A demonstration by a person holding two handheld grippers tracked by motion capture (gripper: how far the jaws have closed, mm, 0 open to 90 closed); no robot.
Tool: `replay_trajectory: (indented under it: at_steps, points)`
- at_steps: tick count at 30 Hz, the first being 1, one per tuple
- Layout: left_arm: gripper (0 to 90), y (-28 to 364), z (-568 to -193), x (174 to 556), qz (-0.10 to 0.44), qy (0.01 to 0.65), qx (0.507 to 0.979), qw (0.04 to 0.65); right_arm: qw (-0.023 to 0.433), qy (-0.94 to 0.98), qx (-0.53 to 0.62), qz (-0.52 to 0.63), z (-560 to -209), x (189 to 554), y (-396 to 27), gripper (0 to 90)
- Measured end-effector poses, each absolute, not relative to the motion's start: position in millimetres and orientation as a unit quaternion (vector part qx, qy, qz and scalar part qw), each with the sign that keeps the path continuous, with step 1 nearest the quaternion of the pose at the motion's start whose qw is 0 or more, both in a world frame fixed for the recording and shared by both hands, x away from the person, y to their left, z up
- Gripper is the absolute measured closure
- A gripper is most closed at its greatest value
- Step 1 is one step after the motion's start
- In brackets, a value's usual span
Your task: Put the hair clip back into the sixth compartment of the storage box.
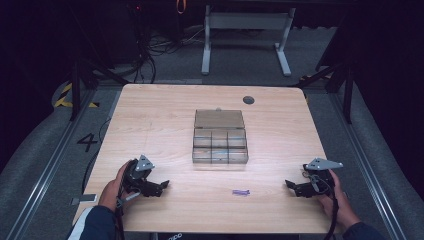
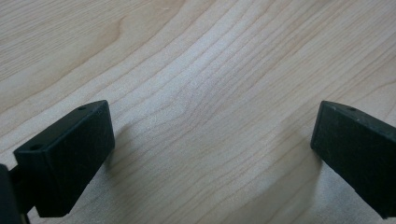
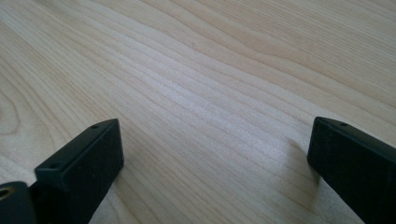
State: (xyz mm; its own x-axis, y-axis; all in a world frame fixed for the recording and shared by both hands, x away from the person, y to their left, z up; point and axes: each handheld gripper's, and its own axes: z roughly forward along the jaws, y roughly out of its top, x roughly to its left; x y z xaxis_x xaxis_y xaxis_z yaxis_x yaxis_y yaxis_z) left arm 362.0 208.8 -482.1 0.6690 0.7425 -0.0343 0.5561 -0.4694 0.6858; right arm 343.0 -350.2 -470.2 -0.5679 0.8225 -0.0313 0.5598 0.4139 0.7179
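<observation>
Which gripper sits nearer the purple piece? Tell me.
The right gripper, on the table right of the purple piece. The left gripper lies farther off on its other side. Both have open jaws.

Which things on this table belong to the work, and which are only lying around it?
Belong to the work:
- small purple item, lying between the grippers
- clear compartment box, lid open
- left gripper, open and empty
- right gripper, open and empty

Just lying about:
- dark round cap in the table's far edge
- white desk frame and cables on the floor behind
</observation>
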Motion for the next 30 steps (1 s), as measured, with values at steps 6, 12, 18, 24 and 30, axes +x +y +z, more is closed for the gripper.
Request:
replay_trajectory:
  at_steps: [6, 12, 18, 24, 30]
  points:
    - [0.0, 208.9, -482.2, 362.3, 0.136, 0.382, 0.847, 0.344, 0.191, 0.822, 0.415, 0.340, -470.0, 341.9, -351.4, 3.7]
    - [0.0, 208.9, -482.2, 362.3, 0.136, 0.382, 0.846, 0.344, 0.187, 0.826, 0.410, 0.338, -469.6, 341.5, -352.2, 3.7]
    - [0.0, 209.4, -482.4, 360.7, 0.140, 0.390, 0.843, 0.343, 0.179, 0.834, 0.403, 0.330, -467.7, 338.7, -352.6, 3.7]
    - [0.0, 209.4, -482.4, 360.8, 0.141, 0.390, 0.843, 0.344, 0.175, 0.839, 0.397, 0.329, -466.3, 334.8, -352.7, 6.7]
    - [0.0, 209.4, -482.4, 360.7, 0.140, 0.390, 0.843, 0.343, 0.156, 0.860, 0.365, 0.321, -459.9, 335.9, -352.8, 21.9]
